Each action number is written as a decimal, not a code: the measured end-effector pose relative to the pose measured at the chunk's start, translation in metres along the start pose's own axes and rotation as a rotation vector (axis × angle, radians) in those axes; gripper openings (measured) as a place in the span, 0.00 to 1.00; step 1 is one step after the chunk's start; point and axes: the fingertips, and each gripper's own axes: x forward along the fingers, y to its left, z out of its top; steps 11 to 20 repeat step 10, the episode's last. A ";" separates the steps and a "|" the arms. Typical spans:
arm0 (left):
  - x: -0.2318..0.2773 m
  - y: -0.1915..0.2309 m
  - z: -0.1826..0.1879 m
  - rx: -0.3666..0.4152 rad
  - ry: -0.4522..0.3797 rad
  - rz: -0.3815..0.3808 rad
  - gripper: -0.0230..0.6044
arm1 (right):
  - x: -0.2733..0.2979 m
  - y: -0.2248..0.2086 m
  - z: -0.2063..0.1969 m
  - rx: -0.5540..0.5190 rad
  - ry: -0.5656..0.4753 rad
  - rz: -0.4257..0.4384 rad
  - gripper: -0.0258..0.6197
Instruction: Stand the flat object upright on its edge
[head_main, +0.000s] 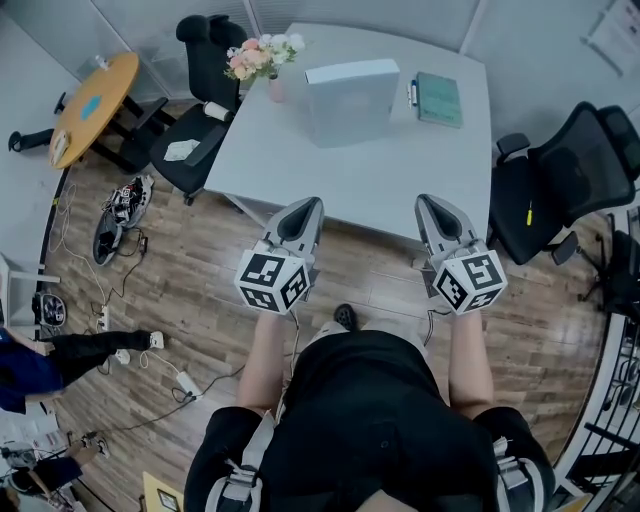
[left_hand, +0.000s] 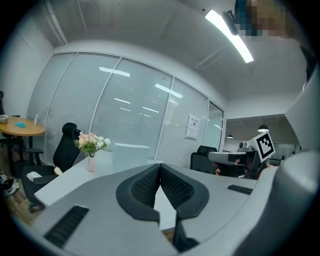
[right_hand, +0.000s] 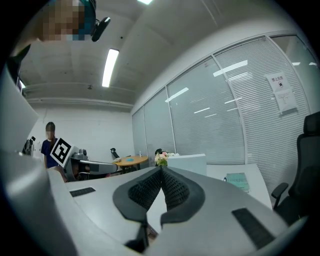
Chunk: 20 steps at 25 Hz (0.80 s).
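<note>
Already the flat white box (head_main: 352, 100) stands upright on one long edge, at the upper middle of the head view, on the far half of the white bench (head_main: 380, 185). Its long axis runs left to right across the frame; the broad, plain face turns toward the person and the narrow top edge shows above it. It looks smooth and matte – rectangular, with crisp corners.

Right of the box a teal notebook (head_main: 439, 98) lies flat, its long axis running up the frame, with a pen (head_main: 412, 93) just beside its left edge. Left of the box a small pink vase (head_main: 276, 90) holds a bunch of pink and white flowers (head_main: 262, 52).

Both grippers hang at the lower middle of the head view, over the bench's near edge and well apart from the box. The left gripper (head_main: 303, 205) has its ribbed black fingers (left_hand: 145, 186) clenched tip to tip, with nothing between them. The right gripper (head_main: 432, 200) is the same – its fingers (right_hand: 176, 187) pressed together and empty. Each carries a cube with square markers.

Black office chairs (head_main: 570, 180) stand at the bench's sides, and a round wooden table (head_main: 95, 100) sits at the upper left, on the plank floor (head_main: 200, 290).
</note>
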 end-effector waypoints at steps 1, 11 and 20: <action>0.000 0.000 0.001 0.003 0.000 -0.002 0.08 | 0.000 0.001 0.000 -0.005 0.000 0.001 0.06; 0.001 0.003 -0.004 0.009 0.009 -0.015 0.08 | 0.007 0.004 -0.010 -0.021 0.020 0.003 0.06; 0.001 0.003 -0.004 0.009 0.009 -0.015 0.08 | 0.007 0.004 -0.010 -0.021 0.020 0.003 0.06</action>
